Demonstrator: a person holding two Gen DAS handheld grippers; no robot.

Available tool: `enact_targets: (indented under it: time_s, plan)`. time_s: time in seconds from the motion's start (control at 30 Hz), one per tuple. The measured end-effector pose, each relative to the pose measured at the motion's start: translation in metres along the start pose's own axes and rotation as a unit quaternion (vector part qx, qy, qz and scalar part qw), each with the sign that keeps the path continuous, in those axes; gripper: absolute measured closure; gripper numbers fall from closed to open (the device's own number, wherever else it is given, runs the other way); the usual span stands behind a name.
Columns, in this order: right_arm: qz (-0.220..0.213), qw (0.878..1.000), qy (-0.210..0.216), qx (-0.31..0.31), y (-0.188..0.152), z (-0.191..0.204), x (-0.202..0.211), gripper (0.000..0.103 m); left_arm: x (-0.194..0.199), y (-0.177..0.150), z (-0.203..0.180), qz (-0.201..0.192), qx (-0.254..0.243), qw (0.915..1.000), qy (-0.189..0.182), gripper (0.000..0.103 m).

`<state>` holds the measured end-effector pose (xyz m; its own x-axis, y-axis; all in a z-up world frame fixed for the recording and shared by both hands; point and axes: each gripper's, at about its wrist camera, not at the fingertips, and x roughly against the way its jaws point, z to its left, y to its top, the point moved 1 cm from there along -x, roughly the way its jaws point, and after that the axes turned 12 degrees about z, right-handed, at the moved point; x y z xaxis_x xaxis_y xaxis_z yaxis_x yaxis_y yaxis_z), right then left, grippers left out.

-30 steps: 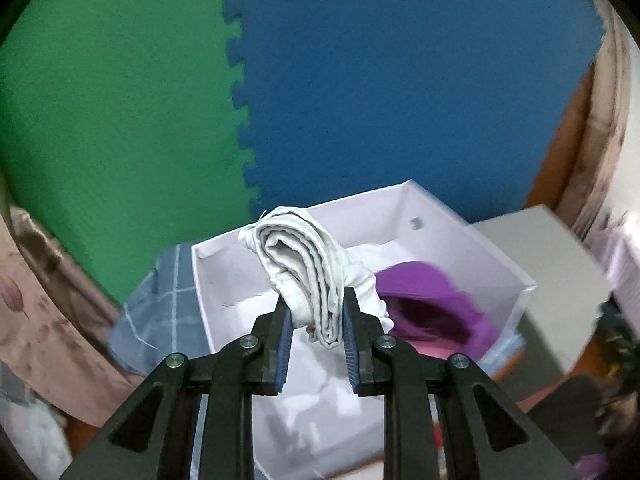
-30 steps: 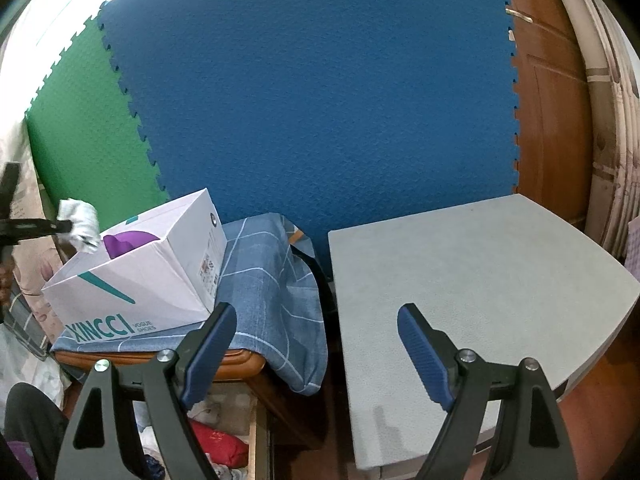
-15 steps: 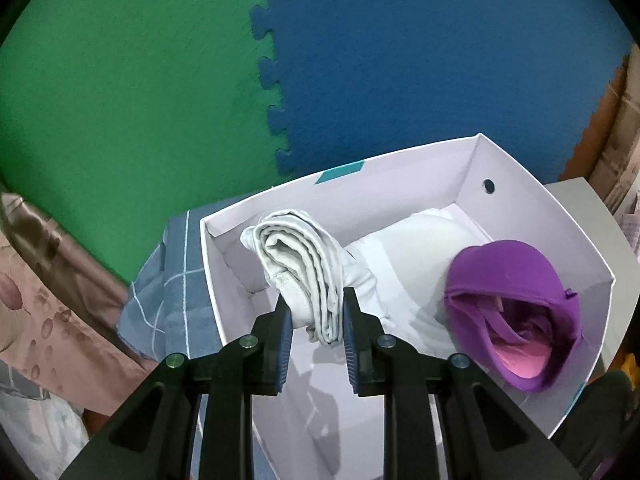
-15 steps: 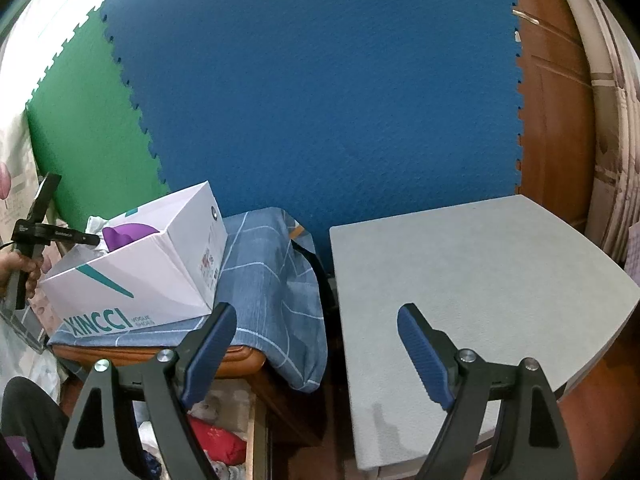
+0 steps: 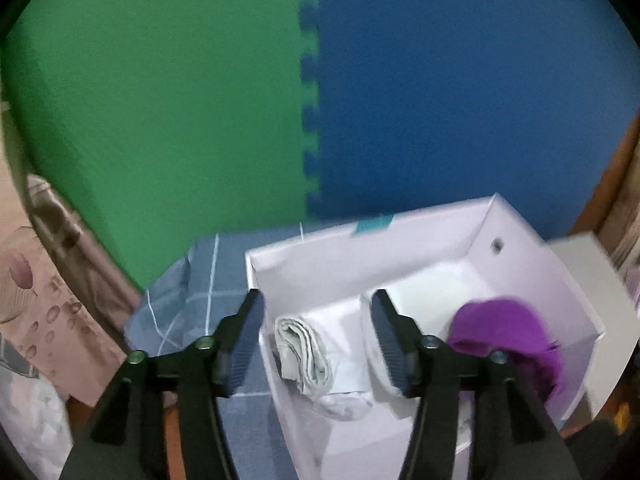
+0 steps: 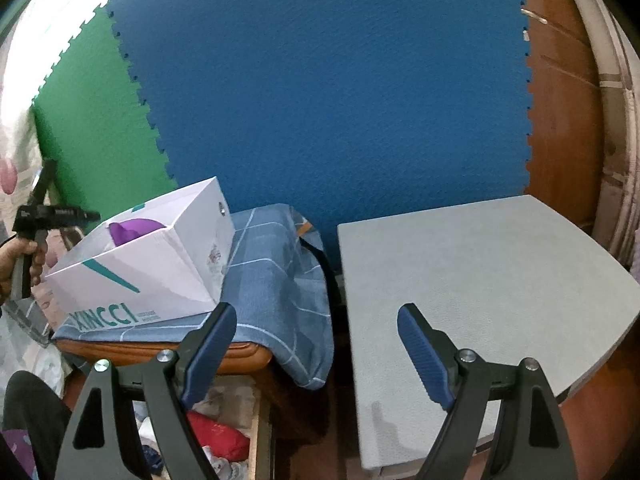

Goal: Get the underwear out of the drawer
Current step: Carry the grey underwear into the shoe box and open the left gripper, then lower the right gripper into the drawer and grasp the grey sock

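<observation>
Left gripper (image 5: 316, 336) — jaws have just been opening, now apart, pads clear of the folded white cloth underwear (image 5: 306, 356) lying below them inside the white cardboard box (image 5: 400, 244). A purple fabric piece (image 5: 504, 332) sits in the box further right. Right gripper (image 6: 316, 348) spread wide, holding nothing, above the edge of the grey table (image 6: 480, 264). Blue checked cloth (image 6: 272, 280) lies under the box — blue foam wall mat (image 6: 328, 92) beyond.

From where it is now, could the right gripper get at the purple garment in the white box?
Probably yes. The right gripper is open and empty, and the white box has an open top with the purple garment poking above its rim. It would have to cross to the left, over the box's near wall.
</observation>
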<state>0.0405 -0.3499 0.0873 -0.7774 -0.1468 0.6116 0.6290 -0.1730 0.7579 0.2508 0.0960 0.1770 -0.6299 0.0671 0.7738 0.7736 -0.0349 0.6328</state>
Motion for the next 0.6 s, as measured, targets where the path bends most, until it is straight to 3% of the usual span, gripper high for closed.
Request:
enact_targets:
  time_s: [0.1,0.13,0.17,0.23,0.37,0.47,0.5,0.6]
  plan:
    - [-0.002,1.000,0.011,0.012,-0.001,0.004,0.002,0.018,0.047,-0.026,0.003,-0.093,0.009,0.9956,-0.013,0.021]
    - [-0.001,1.000,0.020,0.021,-0.002,0.008,0.003,0.018,0.059,-0.037,0.003,-0.113,0.006,0.9935,-0.009,0.009]
    - [0.002,0.999,0.030,0.032,-0.003,0.012,0.003,0.018,0.068,-0.045,0.003,-0.124,0.006,0.9923,-0.003,0.004]
    - [0.016,0.997,0.047,0.056,-0.005,0.024,0.000,0.018,0.089,-0.076,0.006,-0.145,0.003,0.9894,-0.002,0.004]
    - [0.084,0.983,0.086,0.136,-0.015,0.066,-0.015,0.018,0.096,-0.123,0.021,-0.111,0.026,0.9934,-0.014,0.004]
    - [0.179,0.958,0.134,0.178,-0.033,0.104,-0.041,0.018,0.094,-0.162,0.039,-0.088,0.051,0.9948,0.000,0.004]
    - [0.226,0.945,0.128,0.200,-0.044,0.121,-0.056,0.018,0.092,-0.174,0.046,-0.080,0.060,0.9949,0.012,0.004]
    - [0.299,0.915,0.101,0.251,-0.073,0.154,-0.086,0.018,0.091,-0.202,0.062,-0.075,0.072,0.9938,0.039,0.004]
